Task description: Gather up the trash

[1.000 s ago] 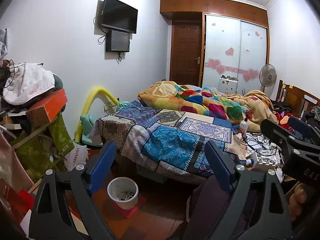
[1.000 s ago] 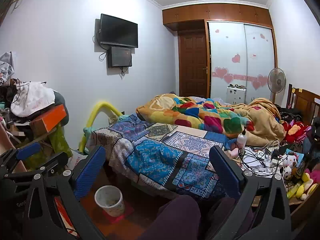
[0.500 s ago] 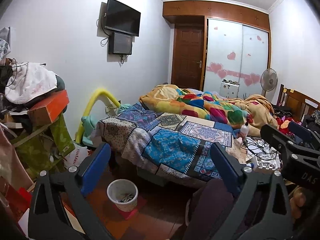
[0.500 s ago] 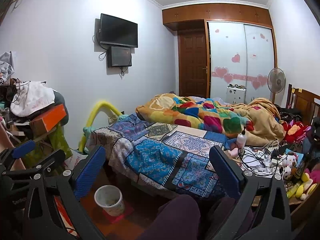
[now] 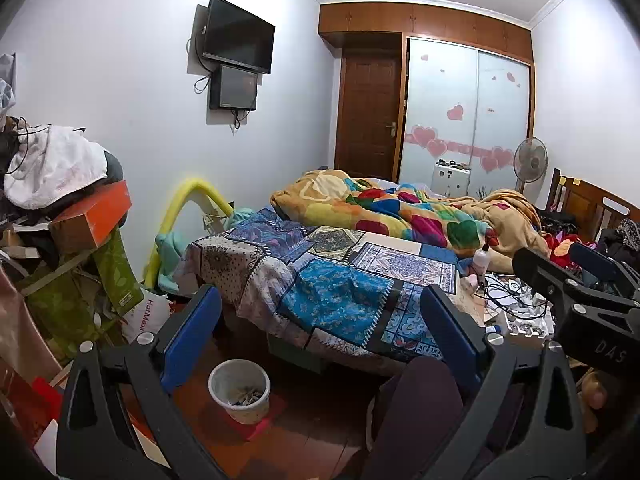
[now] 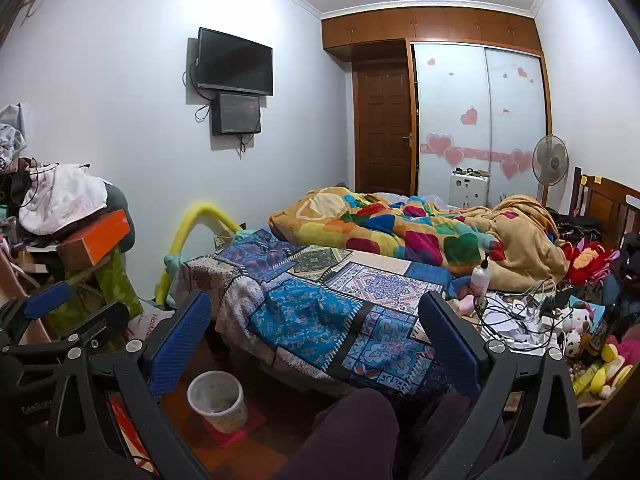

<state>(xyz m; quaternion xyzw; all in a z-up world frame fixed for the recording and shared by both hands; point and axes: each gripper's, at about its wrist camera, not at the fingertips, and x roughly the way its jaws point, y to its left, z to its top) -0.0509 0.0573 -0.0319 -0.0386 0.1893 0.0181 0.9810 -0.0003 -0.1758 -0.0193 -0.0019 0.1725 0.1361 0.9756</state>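
A small white waste bin (image 5: 239, 390) with some scraps inside stands on the wooden floor by the foot of the bed; it also shows in the right wrist view (image 6: 216, 400). My left gripper (image 5: 320, 340) is open and empty, held above the floor and facing the bed. My right gripper (image 6: 316, 340) is open and empty too, and it shows at the right edge of the left wrist view (image 5: 580, 280). White papers and cables (image 6: 516, 316) lie on the bed's near right corner beside a white bottle (image 6: 480, 278).
A bed with a patchwork cover (image 6: 320, 304) and a colourful blanket (image 6: 400, 232) fills the middle. A clutter pile with an orange box (image 5: 92, 216) stands left. Toys (image 6: 600, 368) lie at right. A fan (image 6: 550, 160), wardrobe and door are at the back.
The left gripper has tilted slightly and its view has shifted a little; its jaws stand a bit wider. The right gripper has barely moved.
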